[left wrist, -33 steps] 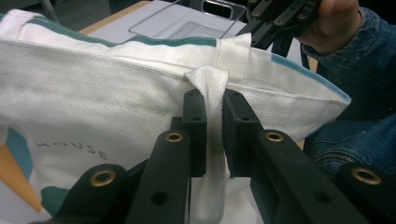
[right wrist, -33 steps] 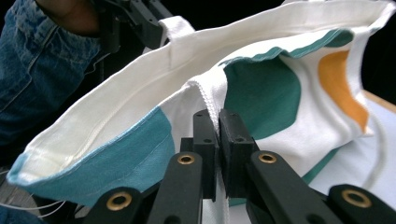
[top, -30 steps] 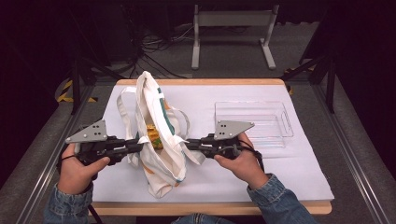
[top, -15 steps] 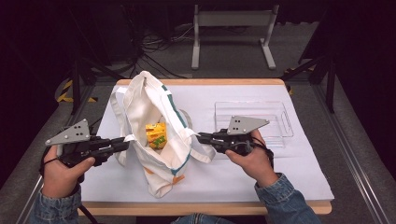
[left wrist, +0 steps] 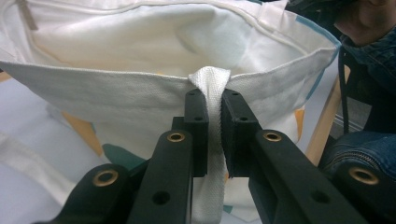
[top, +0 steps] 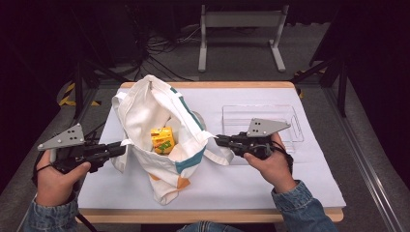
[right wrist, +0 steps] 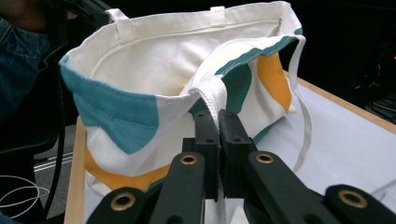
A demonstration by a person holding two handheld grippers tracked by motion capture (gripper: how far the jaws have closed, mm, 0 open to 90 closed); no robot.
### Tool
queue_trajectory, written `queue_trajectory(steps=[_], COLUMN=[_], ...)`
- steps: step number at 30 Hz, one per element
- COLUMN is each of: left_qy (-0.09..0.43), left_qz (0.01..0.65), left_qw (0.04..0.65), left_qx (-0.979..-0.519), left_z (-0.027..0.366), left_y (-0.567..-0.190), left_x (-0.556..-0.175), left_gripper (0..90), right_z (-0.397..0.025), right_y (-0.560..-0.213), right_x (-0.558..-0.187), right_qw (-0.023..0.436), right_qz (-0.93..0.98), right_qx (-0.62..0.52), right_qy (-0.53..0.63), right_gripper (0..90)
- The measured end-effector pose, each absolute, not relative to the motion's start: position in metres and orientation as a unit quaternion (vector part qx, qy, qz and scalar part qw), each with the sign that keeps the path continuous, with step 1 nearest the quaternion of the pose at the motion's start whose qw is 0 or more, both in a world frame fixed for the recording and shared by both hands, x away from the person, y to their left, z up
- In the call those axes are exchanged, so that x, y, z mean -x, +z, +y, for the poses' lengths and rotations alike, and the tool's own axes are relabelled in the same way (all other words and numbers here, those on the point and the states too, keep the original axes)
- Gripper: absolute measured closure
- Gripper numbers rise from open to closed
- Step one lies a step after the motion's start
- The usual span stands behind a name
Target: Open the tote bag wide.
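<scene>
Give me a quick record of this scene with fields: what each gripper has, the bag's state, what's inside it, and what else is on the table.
left gripper: shut on a white woven handle strap of the bag
right gripper: shut on the opposite white handle strap
bag: white canvas tote with teal and orange patches, mouth pulled open between the grippers
inside: yellow and green carton
nearby: clear plastic tray, on the white-covered table
</scene>
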State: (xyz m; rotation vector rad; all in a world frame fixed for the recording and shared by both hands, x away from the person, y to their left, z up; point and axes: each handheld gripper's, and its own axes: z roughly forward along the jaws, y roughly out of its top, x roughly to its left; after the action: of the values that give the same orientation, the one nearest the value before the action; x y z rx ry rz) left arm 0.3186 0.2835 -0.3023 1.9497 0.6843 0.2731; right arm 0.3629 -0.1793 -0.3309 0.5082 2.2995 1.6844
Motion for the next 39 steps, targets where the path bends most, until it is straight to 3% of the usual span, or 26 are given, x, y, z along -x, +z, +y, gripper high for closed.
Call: queue_trajectory(steps=[14,25,39], left_qy=[0.109,0.067,0.049], left_qz=[0.328,0.353,0.355], left_qw=[0.500,0.475,0.468], left_qx=[-0.794,-0.804,-0.808], left_z=[0.298,0.301,0.301], left_y=[-0.313,-0.340,-0.357], left_x=[-0.321,-0.335,-0.346], left_gripper=[83.8,83.9,84.2], right_z=[-0.199,-0.200,-0.202], right_y=[-0.341,-0.351,-0.374], right_x=[-0.361,-0.361,-0.368], right_qw=[0.121,0.107,0.091], right_qz=[0.787,0.796,0.810], right_qx=[-0.201,-0.206,-0.229], right_qy=[0.571,0.559,0.532], right_gripper=[87.3,87.5,87.6])
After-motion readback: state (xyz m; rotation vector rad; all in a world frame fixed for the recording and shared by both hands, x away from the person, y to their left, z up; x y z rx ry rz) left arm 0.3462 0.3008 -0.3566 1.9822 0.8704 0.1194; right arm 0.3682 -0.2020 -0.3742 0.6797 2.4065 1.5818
